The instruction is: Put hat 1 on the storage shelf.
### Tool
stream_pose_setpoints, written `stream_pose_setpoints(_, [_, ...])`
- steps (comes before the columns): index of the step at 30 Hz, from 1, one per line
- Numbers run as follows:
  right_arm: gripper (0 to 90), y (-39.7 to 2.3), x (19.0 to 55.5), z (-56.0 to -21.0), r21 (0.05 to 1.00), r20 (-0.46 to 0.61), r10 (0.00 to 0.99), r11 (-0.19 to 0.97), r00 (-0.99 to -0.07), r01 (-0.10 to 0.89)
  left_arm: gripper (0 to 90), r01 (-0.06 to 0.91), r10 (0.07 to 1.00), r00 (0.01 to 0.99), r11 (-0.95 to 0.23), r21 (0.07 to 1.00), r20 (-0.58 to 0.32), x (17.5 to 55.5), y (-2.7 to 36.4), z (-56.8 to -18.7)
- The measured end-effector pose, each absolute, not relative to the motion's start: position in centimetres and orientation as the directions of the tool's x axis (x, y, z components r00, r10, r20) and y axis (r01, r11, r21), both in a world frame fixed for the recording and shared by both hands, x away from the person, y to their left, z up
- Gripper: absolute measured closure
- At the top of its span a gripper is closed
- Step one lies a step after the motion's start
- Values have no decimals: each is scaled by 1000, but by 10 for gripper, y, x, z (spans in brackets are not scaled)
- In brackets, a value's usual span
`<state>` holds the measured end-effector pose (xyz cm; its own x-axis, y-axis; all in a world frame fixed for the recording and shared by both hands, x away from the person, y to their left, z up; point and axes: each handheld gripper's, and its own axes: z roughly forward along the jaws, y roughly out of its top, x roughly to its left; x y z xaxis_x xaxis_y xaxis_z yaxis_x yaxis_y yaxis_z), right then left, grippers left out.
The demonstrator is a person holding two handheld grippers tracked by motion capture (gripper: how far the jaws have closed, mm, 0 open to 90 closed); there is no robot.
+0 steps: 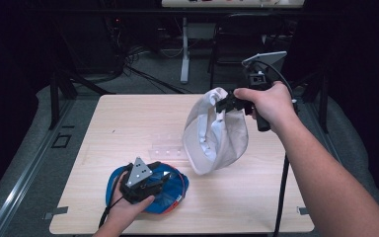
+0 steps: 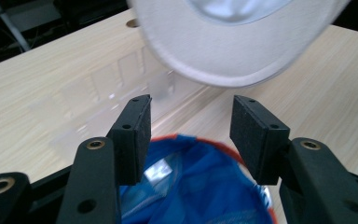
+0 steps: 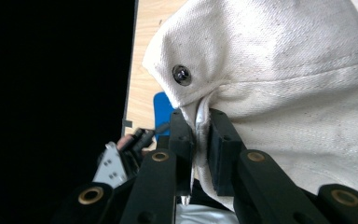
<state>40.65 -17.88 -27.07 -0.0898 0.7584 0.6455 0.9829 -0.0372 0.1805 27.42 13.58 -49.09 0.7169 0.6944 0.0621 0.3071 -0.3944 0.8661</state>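
A white cloth cap [image 1: 214,131] hangs above the right half of the wooden table [image 1: 128,118]. My right gripper [image 1: 227,104] is shut on its edge, and the right gripper view shows the fabric [image 3: 279,70] pinched between the pads at the right gripper [image 3: 200,135]. A blue cap with a red rim [image 1: 170,197] lies near the table's front left. My left gripper [image 1: 164,177] hovers over it. In the left gripper view the left gripper [image 2: 191,112] stands open, the blue cap [image 2: 191,182] below the gap and the white cap [image 2: 233,51] farther ahead.
A clear plastic piece [image 1: 168,148] lies flat at the table's middle, between the two caps. Beyond the far edge stand a desk leg [image 1: 184,49], a dark chair [image 1: 237,44] and floor cables. The surroundings are dark.
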Motion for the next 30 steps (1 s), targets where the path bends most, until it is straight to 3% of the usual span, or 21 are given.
stream_pose_setpoints(12, [815,-161,422,-269,184,648,758,-58,-76,981,452,249,641,759,-443,861,110,280,80,-488])
stream_pose_setpoints(19, [815,-150,428,-267,188,649,757,-65,-75,980,443,235,655,734,-490,840,177,285,53,-490])
stream_pose_setpoints(24, [814,-144,430,-269,187,639,766,-61,-74,980,559,264,694,688,-510,819,211,292,51,-488])
stream_pose_setpoints(30, [814,-138,432,-271,181,641,764,-61,-70,982,616,301,702,682,-526,795,206,303,58,-489])
